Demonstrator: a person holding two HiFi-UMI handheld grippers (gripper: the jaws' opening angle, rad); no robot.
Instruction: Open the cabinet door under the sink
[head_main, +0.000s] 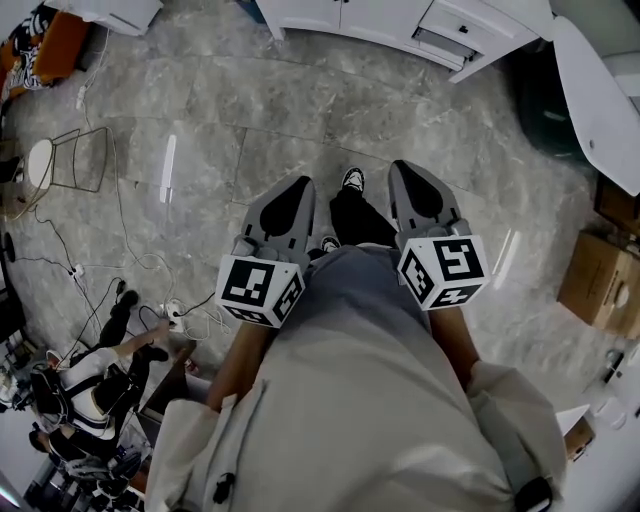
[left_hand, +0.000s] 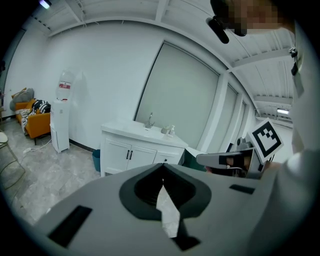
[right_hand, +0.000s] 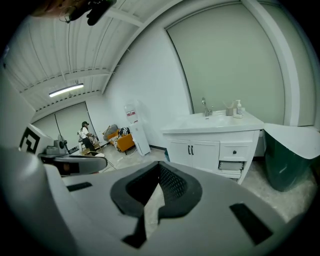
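1. Grey marble-patterned tile floor (head_main: 300, 100). It fills the head view, with loose cables trailing across its left part.
2. White vanity cabinet with a sink set in its top (right_hand: 215, 145). It stands against the wall, across the floor and well apart from both grippers. A lower drawer at its right side is pulled out a little.
3. Pair of white cabinet doors with black bar handles (right_hand: 200, 155). They sit under the sink at the vanity's left and both lie flush, shut. Neither gripper touches them.
4. Dark green bin with a white flap lid (right_hand: 282, 165). It stands just beside the vanity's right end.
5. White upright water dispenser (left_hand: 62, 120). It stands by the wall, left of the vanity.
6. Orange sofa (left_hand: 35, 122). It is further left, near the dispenser, with striped cloth lying on it.
7. Brown cardboard box (head_main: 600, 275). It rests on the floor at the right edge of the head view.
8. Grey left gripper (left_hand: 161, 167). It is held at waist height and aimed toward the vanity. Its jaw tips meet, with nothing between them.
9. Grey right gripper (right_hand: 159, 167). It is held level beside the left one. Its jaw tips are likewise closed together and empty.
10. Chrome tap (right_hand: 205, 107). It stands upright on the vanity top.
11. Small pale soap bottle (right_hand: 239, 107). It stands near the tap, to its right.
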